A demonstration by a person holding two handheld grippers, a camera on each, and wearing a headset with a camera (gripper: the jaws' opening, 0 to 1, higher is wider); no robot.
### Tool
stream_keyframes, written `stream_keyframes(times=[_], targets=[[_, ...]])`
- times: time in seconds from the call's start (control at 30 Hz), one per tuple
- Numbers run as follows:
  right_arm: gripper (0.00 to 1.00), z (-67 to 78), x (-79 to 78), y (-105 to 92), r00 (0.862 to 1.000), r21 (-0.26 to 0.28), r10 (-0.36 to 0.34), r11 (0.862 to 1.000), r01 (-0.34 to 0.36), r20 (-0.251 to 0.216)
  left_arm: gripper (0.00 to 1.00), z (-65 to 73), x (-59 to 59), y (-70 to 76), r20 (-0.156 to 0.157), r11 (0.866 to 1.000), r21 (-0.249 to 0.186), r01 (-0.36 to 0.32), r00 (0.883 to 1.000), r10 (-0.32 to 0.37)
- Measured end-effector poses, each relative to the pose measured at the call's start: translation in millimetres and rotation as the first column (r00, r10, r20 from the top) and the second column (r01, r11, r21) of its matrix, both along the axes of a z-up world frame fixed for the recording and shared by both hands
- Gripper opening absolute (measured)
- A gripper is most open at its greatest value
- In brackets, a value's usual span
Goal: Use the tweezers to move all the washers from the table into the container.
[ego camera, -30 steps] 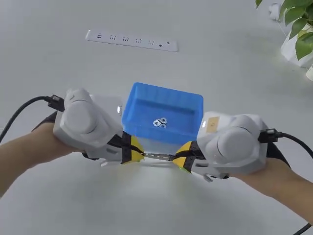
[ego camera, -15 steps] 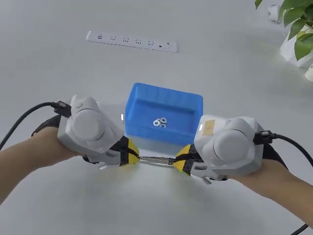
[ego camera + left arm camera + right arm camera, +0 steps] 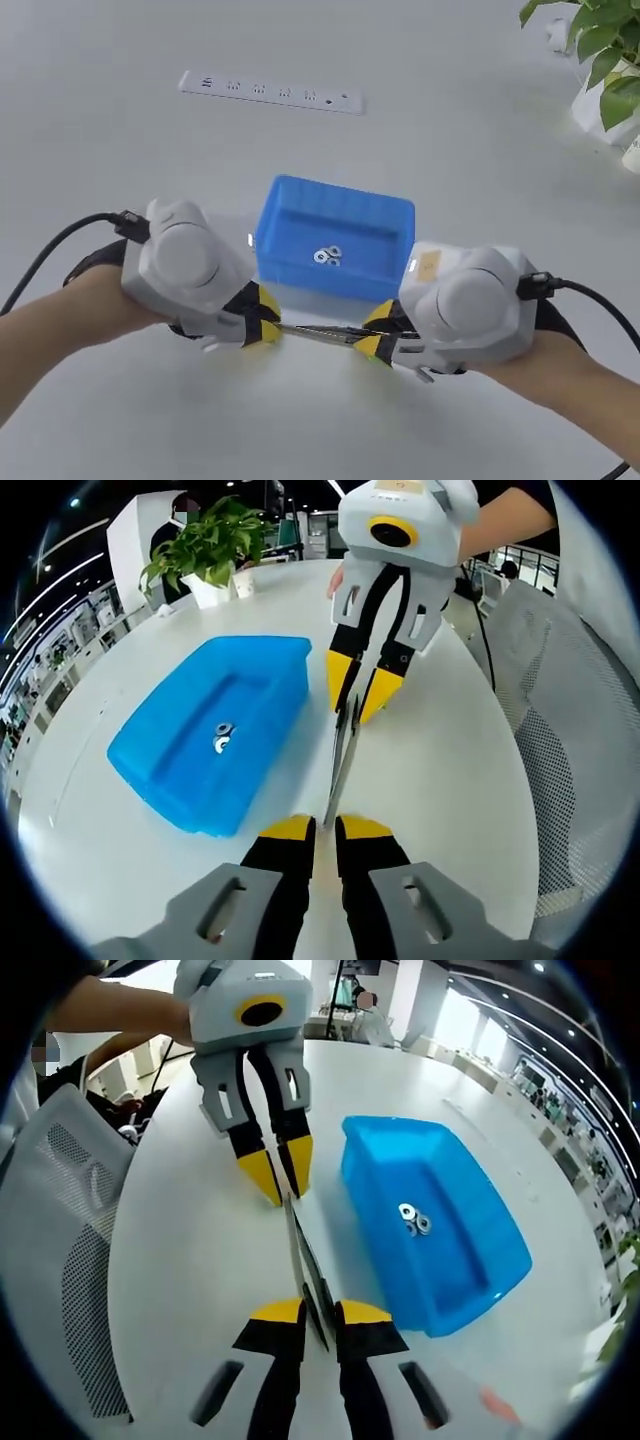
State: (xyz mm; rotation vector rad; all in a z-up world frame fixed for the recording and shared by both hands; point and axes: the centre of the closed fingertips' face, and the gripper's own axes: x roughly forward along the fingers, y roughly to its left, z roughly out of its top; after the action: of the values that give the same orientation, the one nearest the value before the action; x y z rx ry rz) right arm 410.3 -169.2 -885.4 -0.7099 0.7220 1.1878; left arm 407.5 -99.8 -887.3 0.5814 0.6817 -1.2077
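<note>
The left gripper [image 3: 270, 321] pinched one end of the tweezers [image 3: 320, 333] between near-closed jaws, and the right gripper [image 3: 370, 335] clamped the other end. The tweezers spanned them above the table, just beside the blue container [image 3: 322, 281], where washers [image 3: 326, 257] lay.

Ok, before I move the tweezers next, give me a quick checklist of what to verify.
1. Hold of left gripper on tweezers: ok, shut on one end.
2. Hold of right gripper on the other end: ok, shut.
3. The container upright, open, beside the tweezers: ok.
4. Some washers lying inside the container: ok.
5. More washers on the table: cannot tell; the grippers hide part of it.
6. Tweezers lifted off the table: cannot tell.
</note>
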Motion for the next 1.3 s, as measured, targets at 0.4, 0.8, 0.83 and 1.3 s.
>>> stream_keyframes(times=[0.4, 0.8, 0.83, 1.3], targets=[[0.16, 48.8, -9.6, -23.5, 0.985, 0.199, -0.175, 0.965, 0.171, 0.001, 0.24, 54.2, -21.6, 22.6, 0.009, 0.972, -0.154, -0.176, 0.984, 0.18], [0.26, 96.3, -60.9, -61.1, 0.943, 0.447, -0.323, 0.834, 0.323, -0.079, 0.41, 92.9, -103.3, 23.8, -0.09, 0.903, -0.317, -0.29, 0.957, 0.276], [0.28, 98.0, -64.0, -61.3, 0.942, 0.451, -0.326, 0.83, 0.326, -0.081, 0.42, 94.4, -110.6, 24.6, -0.106, 0.898, -0.322, -0.3, 0.954, 0.281], [0.4, 114.7, -99.0, -44.2, 0.962, 0.535, -0.253, 0.801, 0.27, -0.107, 0.54, 118.1, -143.5, 21.8, -0.115, 0.888, -0.36, -0.288, 0.958, 0.264]])
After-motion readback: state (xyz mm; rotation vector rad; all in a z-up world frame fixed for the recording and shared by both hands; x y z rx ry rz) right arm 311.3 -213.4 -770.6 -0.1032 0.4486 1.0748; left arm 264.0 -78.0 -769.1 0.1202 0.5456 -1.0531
